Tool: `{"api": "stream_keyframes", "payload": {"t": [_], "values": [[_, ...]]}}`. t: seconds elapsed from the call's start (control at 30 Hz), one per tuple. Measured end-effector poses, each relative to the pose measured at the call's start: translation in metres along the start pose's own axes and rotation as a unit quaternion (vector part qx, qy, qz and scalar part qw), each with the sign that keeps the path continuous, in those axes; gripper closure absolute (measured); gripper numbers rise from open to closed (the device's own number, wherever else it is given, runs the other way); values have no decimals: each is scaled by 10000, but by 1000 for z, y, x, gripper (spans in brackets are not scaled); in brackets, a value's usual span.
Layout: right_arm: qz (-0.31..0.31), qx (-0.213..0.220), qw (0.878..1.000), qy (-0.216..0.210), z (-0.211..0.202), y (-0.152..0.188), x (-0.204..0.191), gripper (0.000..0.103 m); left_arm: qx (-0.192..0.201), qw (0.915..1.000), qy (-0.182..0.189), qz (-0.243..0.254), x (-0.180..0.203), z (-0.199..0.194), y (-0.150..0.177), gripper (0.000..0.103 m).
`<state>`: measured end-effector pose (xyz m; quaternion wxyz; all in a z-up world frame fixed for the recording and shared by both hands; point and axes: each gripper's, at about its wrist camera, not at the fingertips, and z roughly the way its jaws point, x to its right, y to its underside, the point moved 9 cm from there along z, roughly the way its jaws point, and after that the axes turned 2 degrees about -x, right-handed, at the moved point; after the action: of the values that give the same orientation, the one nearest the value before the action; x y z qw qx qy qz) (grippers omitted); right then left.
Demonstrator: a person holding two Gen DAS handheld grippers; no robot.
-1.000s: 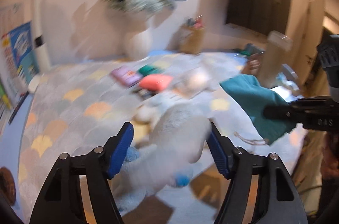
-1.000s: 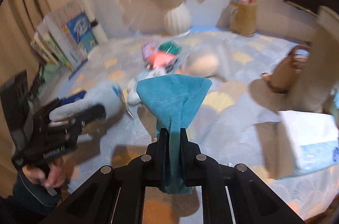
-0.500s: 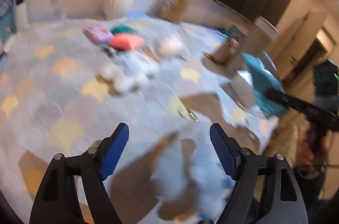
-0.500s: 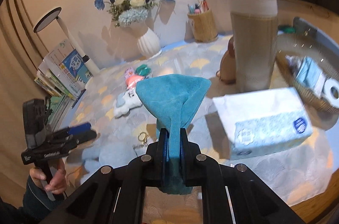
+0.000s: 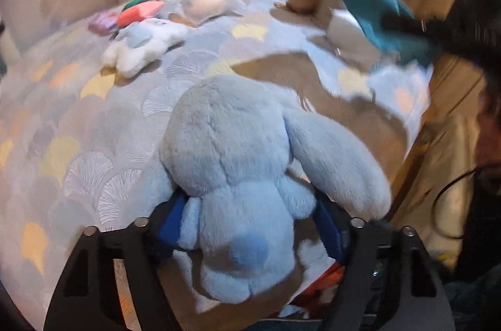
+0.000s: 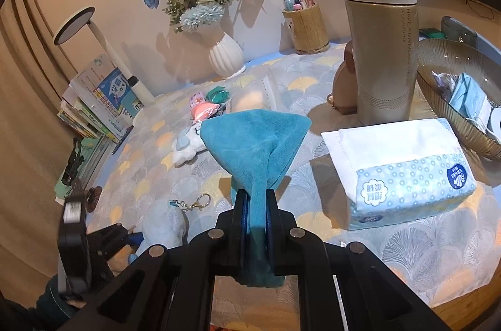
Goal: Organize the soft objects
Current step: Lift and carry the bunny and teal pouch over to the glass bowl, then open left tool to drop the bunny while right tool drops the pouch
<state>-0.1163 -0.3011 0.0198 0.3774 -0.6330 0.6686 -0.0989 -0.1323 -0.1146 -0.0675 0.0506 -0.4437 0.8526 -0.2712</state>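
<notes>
My left tool (image 5: 250, 224) had just been closing around the blue plush toy (image 5: 244, 162) at the surface's (image 5: 94, 124) near edge; it looked light and squashy, best pinched at its narrow body. My right tool (image 6: 256, 205) was clamped on the limp teal cloth (image 6: 255, 140).

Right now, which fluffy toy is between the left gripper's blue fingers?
The big pale-blue plush, between the left gripper's pads. The small white plush lies farther off by itself.

A pale blue plush toy (image 5: 244, 174) is lying near the table's front edge, its long ear drooping to the right. A teal cloth (image 6: 255, 140) is fanning upward, pinched at its lower end. A small white plush (image 5: 141, 46) is lying further back, beside a pink soft item (image 5: 141, 11).
</notes>
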Motion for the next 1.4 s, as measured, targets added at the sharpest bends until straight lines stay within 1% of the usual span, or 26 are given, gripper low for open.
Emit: {"api": "stream_keyframes", "payload": {"t": [0.03,0.07,0.1,0.17,0.2,0.27,0.33,0.4,0.47,0.53,0.63,0.7,0.73,0.8,0.83,0.9,0.97,1.03,1.1,1.13,1.2,1.27,1.37,1.4], "values": [[-22,12,10000,16,-2,0,0,93,18,10000,-16,-60,-4,-1,0,47],[-31,22,10000,14,-3,0,-1,93,56,9999,-129,-76,-9,-2,0,55],[-25,38,10000,6,-4,-1,-2,93,77,9998,-134,-92,-9,-3,0,56],[-33,67,10000,-5,-7,-2,-4,93,57,10000,-21,-7,-1,-6,0,57],[-53,107,9999,-7,-10,-3,-6,93,116,9998,46,136,7,-10,-3,57],[-125,194,9997,-40,-19,-6,-11,93,355,9982,135,459,28,-25,-15,57],[-192,298,9993,-69,-29,-9,-16,93,516,9962,193,680,47,-39,-24,57],[-227,431,9988,-32,-41,-13,-18,93,692,9925,298,960,71,-51,-36,57],[-227,527,9983,29,-54,-16,-15,93,847,9864,436,1342,101,-62,-48,57],[-191,686,9973,187,-72,-18,-7,93,888,9820,609,1551,124,-64,-60,57],[77,977,9939,502,-109,-22,21,93,882,9759,948,1759,165,-61,-78,57],[318,1202,9881,908,-141,-24,50,93,815,9719,1116,1903,195,-54,-94,57],[395,1261,9859,1029,-150,-24,60,93,765,9705,1150,1978,209,-52,-100,57],[635,1487,9774,1361,-177,-25,89,93,674,9663,1131,2210,244,-46,-118,57],[745,1600,9737,1444,-189,-26,101,93,693,9648,1086,2292,255,-44,-126,57],[1048,1895,9655,1448,-209,-31,127,93,867,9605,939,2474,282,-47,-144,57],[1369,2080,9574,1465,-221,-37,154,93,930,9632,820,2384,301,-42,-169,57],[1699,2149,9490,1560,-226,-45,186,93,943,9699,768,2109,312,-31,-197,57],[1999,2183,9426,1547,-225,-53,214,93,972,9763,567,1847,315,-15,-222,57],[2066,2165,9415,1547,-223,-56,223,93,938,9787,525,1748,315,-7,-230,57],[2234,1992,9415,1549,-212,-64,249,93,907,9825,341,1589,315,14,-248,57],[2321,1848,9424,1545,-201,-73,269,93,907,9834,158,1561,313,32,-260,57],[2374,1644,9428,1664,-183,-87,290,93,816,9861,-50,1446,306,56,-274,55],[2402,1598,9432,1649,-177,-91,295,93,794,9872,-92,1382,304,64,-279,53]]}}
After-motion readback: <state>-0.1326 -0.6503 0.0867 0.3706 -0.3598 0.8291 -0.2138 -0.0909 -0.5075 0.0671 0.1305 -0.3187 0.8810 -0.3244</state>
